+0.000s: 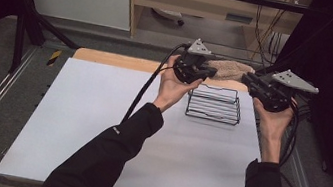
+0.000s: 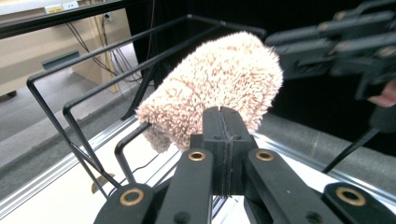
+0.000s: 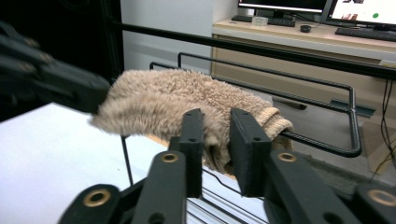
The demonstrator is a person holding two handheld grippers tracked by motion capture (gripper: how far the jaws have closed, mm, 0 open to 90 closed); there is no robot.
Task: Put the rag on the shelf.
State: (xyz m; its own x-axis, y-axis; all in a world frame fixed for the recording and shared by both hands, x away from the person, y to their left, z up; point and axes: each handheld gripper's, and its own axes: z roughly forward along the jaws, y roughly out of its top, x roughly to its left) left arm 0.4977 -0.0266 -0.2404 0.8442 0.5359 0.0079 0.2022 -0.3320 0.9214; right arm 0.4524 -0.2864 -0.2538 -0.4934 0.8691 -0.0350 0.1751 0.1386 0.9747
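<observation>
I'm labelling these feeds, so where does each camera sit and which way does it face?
High view: above the person's side, looking forward and down at table; forearms, hands, both grippers.
Left gripper view: on left gripper, facing towel; own closed fingers.
Right gripper view: on right gripper, facing towel; own parted fingers.
All share towel and rack.

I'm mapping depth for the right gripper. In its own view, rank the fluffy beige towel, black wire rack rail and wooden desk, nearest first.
1. Fluffy beige towel, between the jaws.
2. Black wire rack rail, just behind, right.
3. Wooden desk, far background, top.
</observation>
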